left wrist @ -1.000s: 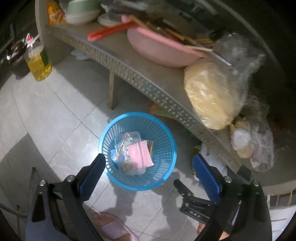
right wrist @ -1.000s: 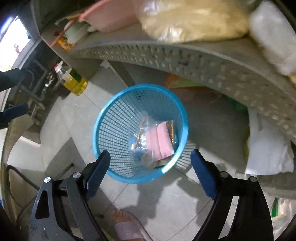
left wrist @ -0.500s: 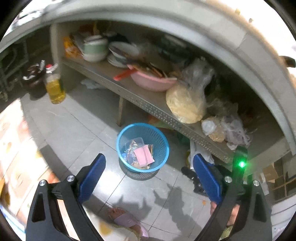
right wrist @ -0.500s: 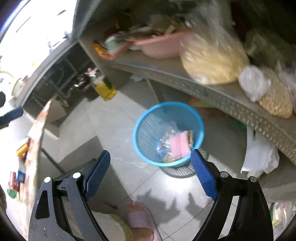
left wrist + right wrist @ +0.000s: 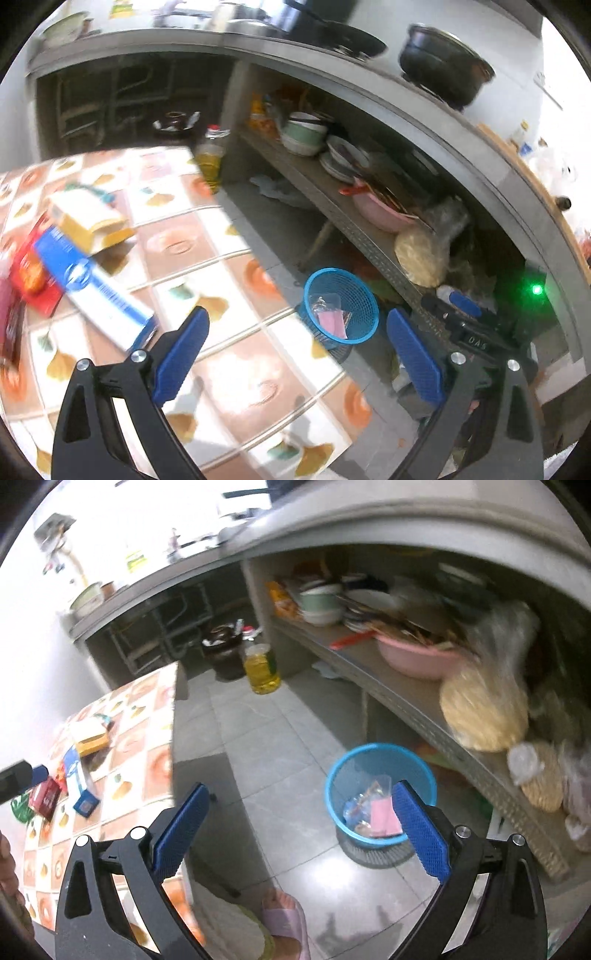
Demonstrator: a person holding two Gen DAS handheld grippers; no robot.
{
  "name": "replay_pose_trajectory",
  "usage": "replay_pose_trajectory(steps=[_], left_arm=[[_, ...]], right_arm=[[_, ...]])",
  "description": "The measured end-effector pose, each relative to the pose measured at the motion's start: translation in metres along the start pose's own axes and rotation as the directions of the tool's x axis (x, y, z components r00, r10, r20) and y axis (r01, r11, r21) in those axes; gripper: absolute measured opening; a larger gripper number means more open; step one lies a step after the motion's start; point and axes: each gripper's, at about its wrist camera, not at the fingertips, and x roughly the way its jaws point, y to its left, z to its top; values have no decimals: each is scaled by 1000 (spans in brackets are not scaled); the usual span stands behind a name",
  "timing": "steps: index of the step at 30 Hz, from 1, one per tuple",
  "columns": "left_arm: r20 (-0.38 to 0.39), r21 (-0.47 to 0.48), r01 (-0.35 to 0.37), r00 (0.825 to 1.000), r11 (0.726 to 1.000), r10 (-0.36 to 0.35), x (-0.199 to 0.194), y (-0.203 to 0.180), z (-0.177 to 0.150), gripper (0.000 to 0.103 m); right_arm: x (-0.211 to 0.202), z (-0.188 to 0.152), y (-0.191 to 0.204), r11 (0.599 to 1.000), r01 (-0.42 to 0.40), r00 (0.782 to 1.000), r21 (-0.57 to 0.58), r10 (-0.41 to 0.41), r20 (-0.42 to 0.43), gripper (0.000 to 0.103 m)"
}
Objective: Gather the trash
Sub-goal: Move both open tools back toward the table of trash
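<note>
A blue mesh trash basket stands on the grey floor by the low shelf, holding a pink packet and clear wrappers. On the patterned table lie a blue-and-white box, a yellow box and a red pack. My left gripper is open over the table's edge, nothing between its pads. My right gripper hangs high above the floor, its jaws still opening and bare.
A low shelf carries a pink basin, bowls, plates and bagged food. An oil bottle and a dark pot stand on the floor. A black pot sits on the counter. A person's slippered foot is below.
Both grippers have risen and pulled back from the basket, which now looks smaller. The patterned table with its boxes has come into view on the left. Both views have rolled.
</note>
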Motion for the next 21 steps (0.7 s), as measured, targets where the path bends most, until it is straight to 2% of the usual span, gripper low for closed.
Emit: replay_pose_trajectory(steps=[2, 6, 13, 17, 21], left_arm=[[13, -12, -19, 1000, 1000, 19, -10, 9, -5, 95], [71, -49, -49, 996, 998, 52, -33, 29, -13, 95], [105, -123, -37, 993, 992, 50, -59, 64, -24, 96], [127, -152, -47, 990, 987, 66, -72, 81, -29, 96], [137, -188, -55, 987, 981, 82, -81, 97, -35, 97]], right_arm=[[-1, 2, 18, 999, -14, 1000, -31, 14, 14, 95], [-10, 1, 53, 993, 12, 1000, -115, -9, 27, 95], [-10, -5, 101, 969, 20, 1000, -247, -14, 25, 95], [-18, -5, 123, 952, 54, 995, -300, -27, 91, 95], [-22, -4, 138, 949, 8, 995, -314, 24, 100, 95]])
